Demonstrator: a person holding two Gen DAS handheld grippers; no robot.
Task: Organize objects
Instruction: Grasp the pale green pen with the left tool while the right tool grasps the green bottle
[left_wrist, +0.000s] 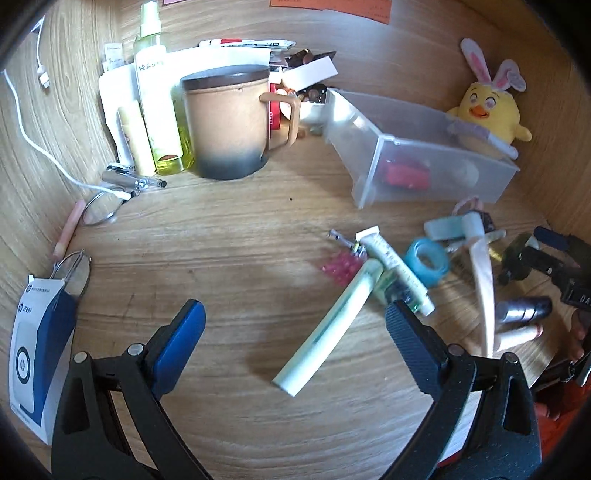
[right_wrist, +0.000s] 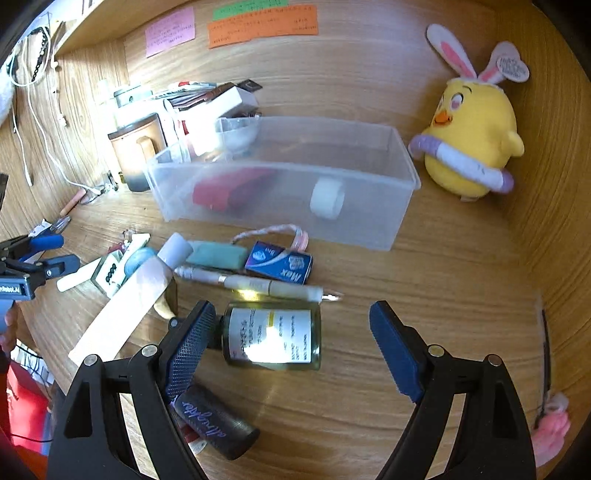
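Note:
In the left wrist view my left gripper (left_wrist: 297, 332) is open low over the wooden desk. A pale green tube (left_wrist: 332, 328) lies slanted between its blue pads without touching them. A white tube (left_wrist: 395, 269), a blue tape roll (left_wrist: 428, 262) and pink beads (left_wrist: 340, 267) lie just beyond. In the right wrist view my right gripper (right_wrist: 291, 321) is open. A small green glass bottle (right_wrist: 273, 336) lies on its side between the pads, its neck near the left one. The clear plastic bin (right_wrist: 399, 147) behind it holds a red item (right_wrist: 229, 188) and a white roll (right_wrist: 327, 197).
A brown mug (left_wrist: 225, 125), spray bottles (left_wrist: 155, 92) and boxes crowd the back left. A yellow plush chick (right_wrist: 472, 136) sits at the back right. A black tube (right_wrist: 218, 421), a pen (right_wrist: 258, 284), a blue box (right_wrist: 280, 262) and a long nail file (right_wrist: 125, 314) lie around the bottle. Glasses (left_wrist: 99, 208) and a charger box (left_wrist: 37, 350) lie at the left.

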